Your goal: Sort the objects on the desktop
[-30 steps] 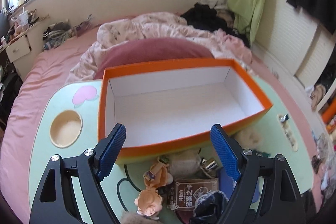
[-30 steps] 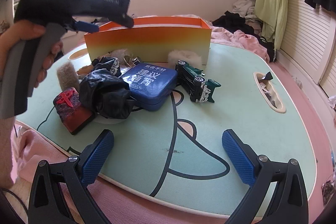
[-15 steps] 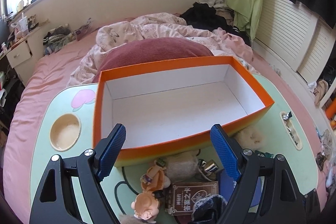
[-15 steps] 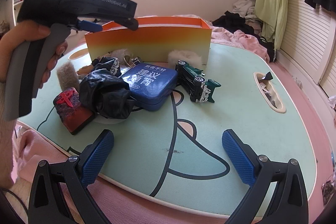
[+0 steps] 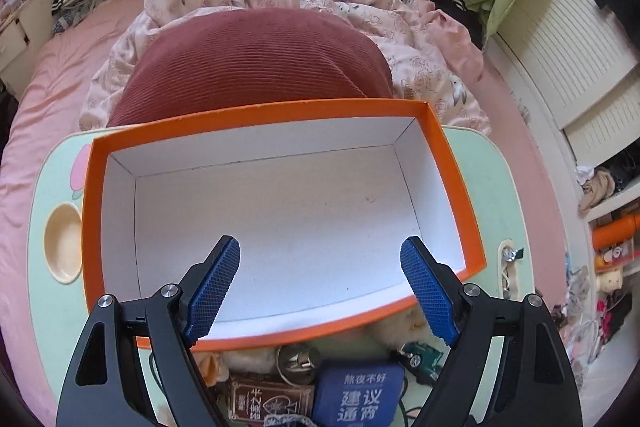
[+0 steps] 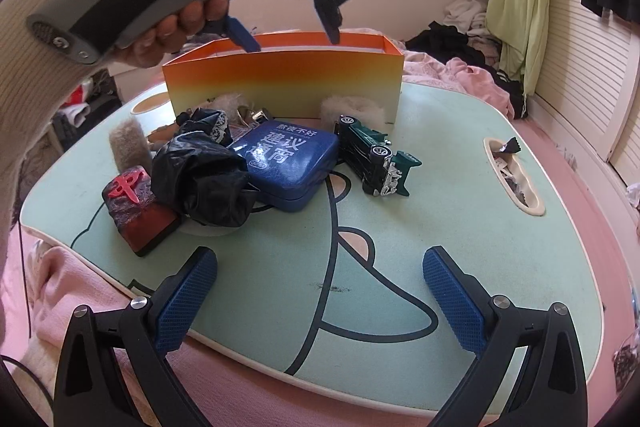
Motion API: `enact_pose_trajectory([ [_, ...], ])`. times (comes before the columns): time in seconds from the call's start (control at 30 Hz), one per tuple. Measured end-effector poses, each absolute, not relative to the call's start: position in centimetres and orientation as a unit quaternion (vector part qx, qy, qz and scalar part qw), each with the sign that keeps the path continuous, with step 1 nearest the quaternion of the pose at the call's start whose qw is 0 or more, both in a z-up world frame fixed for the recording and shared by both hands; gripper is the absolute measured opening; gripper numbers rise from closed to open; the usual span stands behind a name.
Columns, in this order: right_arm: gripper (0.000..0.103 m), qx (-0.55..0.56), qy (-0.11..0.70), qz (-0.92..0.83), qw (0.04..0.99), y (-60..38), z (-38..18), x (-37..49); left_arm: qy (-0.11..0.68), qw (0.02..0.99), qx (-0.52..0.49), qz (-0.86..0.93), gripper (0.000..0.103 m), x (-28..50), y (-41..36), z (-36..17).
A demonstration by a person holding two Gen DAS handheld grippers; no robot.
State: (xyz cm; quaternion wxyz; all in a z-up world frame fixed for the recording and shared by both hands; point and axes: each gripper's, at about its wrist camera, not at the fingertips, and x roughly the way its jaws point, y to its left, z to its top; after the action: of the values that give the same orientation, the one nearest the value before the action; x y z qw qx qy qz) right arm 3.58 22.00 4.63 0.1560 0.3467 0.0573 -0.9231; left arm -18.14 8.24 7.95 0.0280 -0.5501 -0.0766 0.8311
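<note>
An empty orange box [image 5: 448,151] with a white inside stands at the back of the pale green lap table [image 6: 440,195]. My left gripper [image 5: 320,259] hangs open above the box, pointing down into it, nothing between its fingers; in the right wrist view the left gripper [image 6: 294,41] sits over the box's [image 6: 280,83] rim, a hand gripping its handle. In front of the box lie a blue tin [image 6: 286,157], a green toy car [image 6: 378,159], a crumpled black bag [image 6: 204,179], a red block [image 6: 134,205] and fluffy pieces [image 6: 354,109]. My right gripper [image 6: 320,287] is open near the table's front edge.
A round cup recess [image 5: 62,243] lies left of the box and a slot with small items [image 6: 510,173] at the table's right. The table rests on a pink bed with a dark red cushion [image 5: 248,63] and a rumpled quilt behind.
My left gripper has moved forward over the box and tipped downward, so the box now fills its view. The right gripper and the objects have stayed put.
</note>
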Motion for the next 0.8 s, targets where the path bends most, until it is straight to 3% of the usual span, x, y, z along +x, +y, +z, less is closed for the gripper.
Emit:
enact_pose_trajectory([
  [0.27, 0.103, 0.347, 0.057, -0.923, 0.156, 22.1, 3.9, 3.5, -0.019, 0.017, -0.534, 0.845, 0.083, -17.1, 8.7, 8.5],
  [0.37, 0.103, 0.347, 0.058, -0.923, 0.156, 21.9, 3.9, 3.6, -0.031, 0.038, -0.515, 0.856, 0.083, -15.5, 7.6, 9.5],
  [0.63, 0.103, 0.346, 0.058, -0.923, 0.156, 21.9, 3.7, 3.6, -0.085, 0.144, -0.369, 0.914, 0.083, 0.0, 1.0, 10.6],
  [0.8, 0.103, 0.346, 0.058, -0.923, 0.156, 21.8, 4.0, 3.6, -0.070, 0.107, -0.355, 0.926, 0.083, 6.4, -2.1, 6.8],
])
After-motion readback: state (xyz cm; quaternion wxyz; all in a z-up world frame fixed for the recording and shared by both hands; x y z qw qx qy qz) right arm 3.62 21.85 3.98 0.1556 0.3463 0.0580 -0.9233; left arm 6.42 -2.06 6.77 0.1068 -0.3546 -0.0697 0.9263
